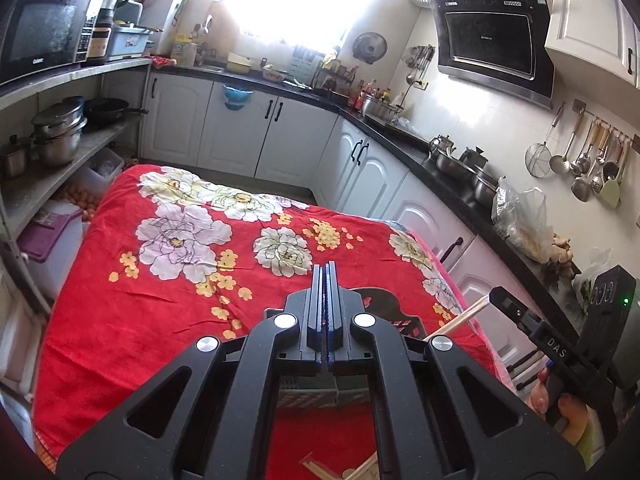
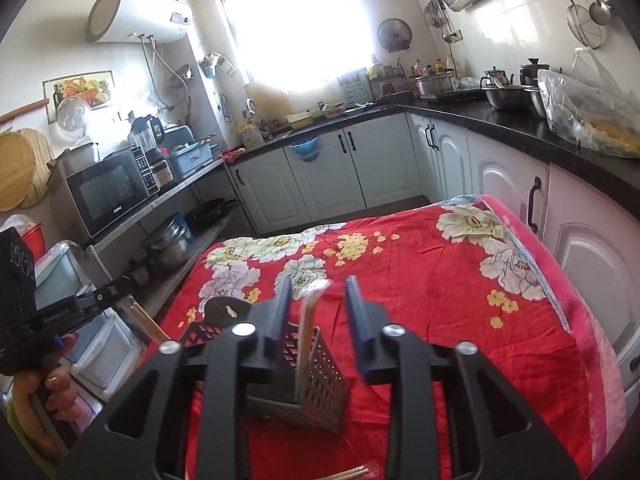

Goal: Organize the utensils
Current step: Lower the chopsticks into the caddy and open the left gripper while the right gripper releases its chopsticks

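Perforated metal holder (image 2: 320, 384), lower centre – pale chopsticks (image 2: 306, 332) upright inside. Right tool (image 2: 318, 304) released, straddling them; left tool (image 1: 326, 280) clenched – empty.

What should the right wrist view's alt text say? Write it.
The right tool, its two fingers apart, frames pale chopsticks standing in a perforated metal holder on a red floral cloth. Behind are white kitchen cabinets and a bright window.
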